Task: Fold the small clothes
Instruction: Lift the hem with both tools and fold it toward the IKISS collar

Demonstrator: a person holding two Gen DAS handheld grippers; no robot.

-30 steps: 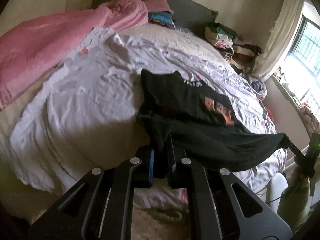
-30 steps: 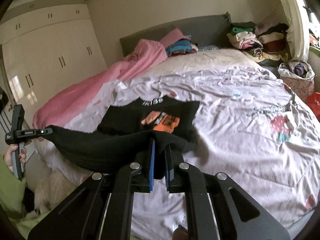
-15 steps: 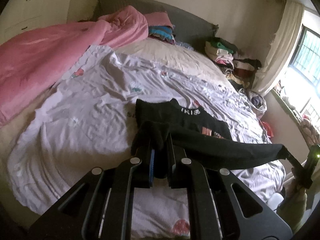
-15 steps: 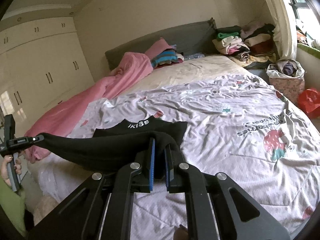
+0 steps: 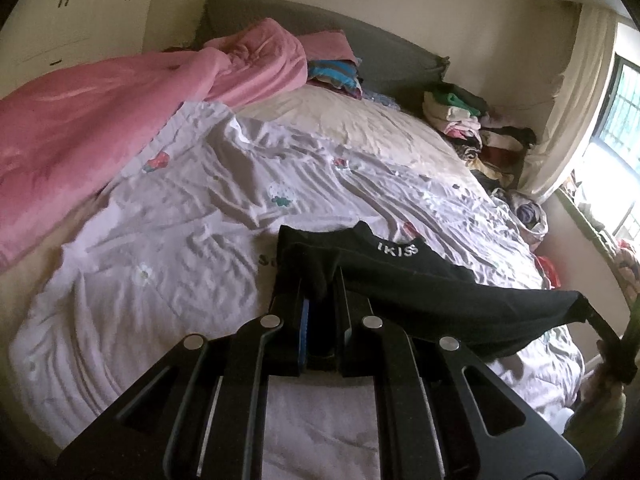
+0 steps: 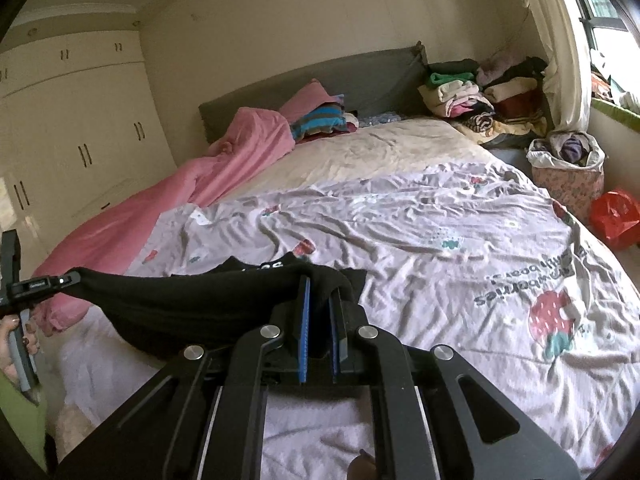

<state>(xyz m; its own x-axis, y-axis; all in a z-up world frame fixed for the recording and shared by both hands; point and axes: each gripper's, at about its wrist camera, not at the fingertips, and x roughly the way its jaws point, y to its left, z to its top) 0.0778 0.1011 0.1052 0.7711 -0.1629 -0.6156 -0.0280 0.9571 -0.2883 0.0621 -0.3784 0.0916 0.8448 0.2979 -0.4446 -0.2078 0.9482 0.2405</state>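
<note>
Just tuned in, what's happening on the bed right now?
A person is folding a black shirt on the bed sheet. The left claw and right claw are each shut on a corner of it, holding one edge stretched in the air between them. The collar end lies on the sheet.

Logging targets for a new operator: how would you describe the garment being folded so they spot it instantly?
On the big bed, find the pale printed sheet. The black garment lies on its near part, its near edge lifted between the left gripper and right gripper. It is the only black piece there, with white lettering.
</note>
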